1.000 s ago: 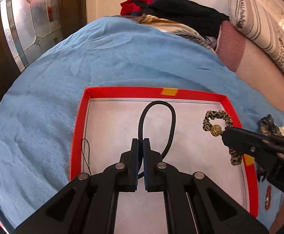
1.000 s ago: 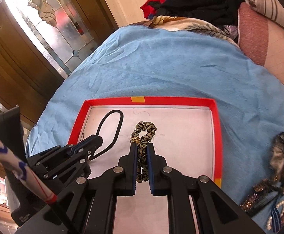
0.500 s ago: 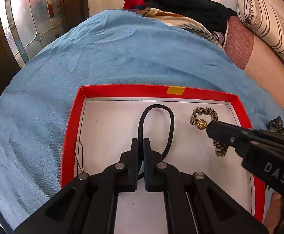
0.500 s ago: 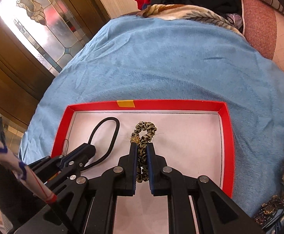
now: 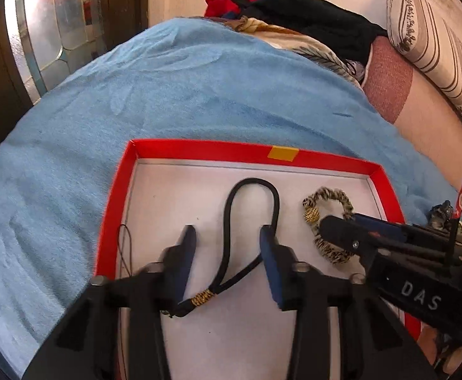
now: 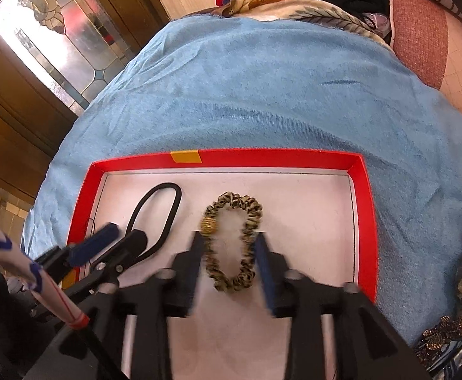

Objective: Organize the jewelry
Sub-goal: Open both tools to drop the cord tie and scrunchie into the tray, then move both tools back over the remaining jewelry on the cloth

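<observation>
Over the red tray point(image 6: 365, 221), both grippers tilt steeply down, fingers just opened and apart. The black cord loop point(image 5: 231, 221) lies loose between the left gripper point(image 5: 227, 237) fingers. The leopard scrunchie point(image 6: 234, 240) lies untouched between the right gripper point(image 6: 231, 242) fingers.

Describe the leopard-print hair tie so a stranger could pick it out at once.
Find the red-rimmed tray on the blue blanket. Two loops lie on its white floor; the leopard-print hair tie is the right one, beside a black cord loop. Unlike the smooth cord, it is ruffled, spotted tan fabric with a gold bead.
</observation>
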`<state>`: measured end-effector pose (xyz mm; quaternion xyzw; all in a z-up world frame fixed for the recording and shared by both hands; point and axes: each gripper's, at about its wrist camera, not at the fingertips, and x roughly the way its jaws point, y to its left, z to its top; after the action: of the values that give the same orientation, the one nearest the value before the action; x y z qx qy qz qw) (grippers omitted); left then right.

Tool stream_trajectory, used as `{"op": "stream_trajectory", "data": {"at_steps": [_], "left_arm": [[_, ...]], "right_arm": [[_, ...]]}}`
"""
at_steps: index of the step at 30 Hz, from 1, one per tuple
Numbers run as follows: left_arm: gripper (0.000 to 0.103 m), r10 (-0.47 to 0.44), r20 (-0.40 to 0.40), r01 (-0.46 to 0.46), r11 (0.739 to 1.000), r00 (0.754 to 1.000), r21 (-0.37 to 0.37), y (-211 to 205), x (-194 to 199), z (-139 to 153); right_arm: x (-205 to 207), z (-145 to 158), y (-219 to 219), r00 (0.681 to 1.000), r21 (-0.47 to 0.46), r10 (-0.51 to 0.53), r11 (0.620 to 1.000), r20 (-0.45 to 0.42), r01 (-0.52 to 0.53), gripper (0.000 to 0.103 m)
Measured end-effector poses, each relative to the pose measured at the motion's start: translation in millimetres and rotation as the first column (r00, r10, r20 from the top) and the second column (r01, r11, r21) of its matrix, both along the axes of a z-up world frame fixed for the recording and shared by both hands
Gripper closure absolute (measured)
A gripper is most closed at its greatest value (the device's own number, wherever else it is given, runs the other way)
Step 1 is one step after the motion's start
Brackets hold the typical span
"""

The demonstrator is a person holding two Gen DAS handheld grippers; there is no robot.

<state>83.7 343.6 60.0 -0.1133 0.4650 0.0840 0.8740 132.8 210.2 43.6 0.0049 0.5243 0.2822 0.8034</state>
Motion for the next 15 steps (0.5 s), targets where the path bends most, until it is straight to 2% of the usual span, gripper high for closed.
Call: {"op": "stream_trajectory", "data": {"at_steps": [3,9,15], "left_arm": [[0.061,0.002,0.007,-0.002,1.000,1.000,-0.026,1.9,-0.8,2.4],[0.061,0.016,0.044,-0.015,1.000,0.999,-0.027,1.4,-6.7,16.8],[0.061,0.013,0.084,-0.011,1.000,0.996,-0.027,-6.2,-17.1,35.6]], "right_arm": [[-1.3,4.6,-4.9,1.000,0.009,-0.004,1.000,0.006,0.004,0.061],[-11.6,22.5,-17.1,1.000,0.029,-0.005,1.000,0.030,0.004,0.061],[-30.4,41.1,-51.3,0.998,0.053,-0.037,0.998,0.043,0.035,0.061]]}}
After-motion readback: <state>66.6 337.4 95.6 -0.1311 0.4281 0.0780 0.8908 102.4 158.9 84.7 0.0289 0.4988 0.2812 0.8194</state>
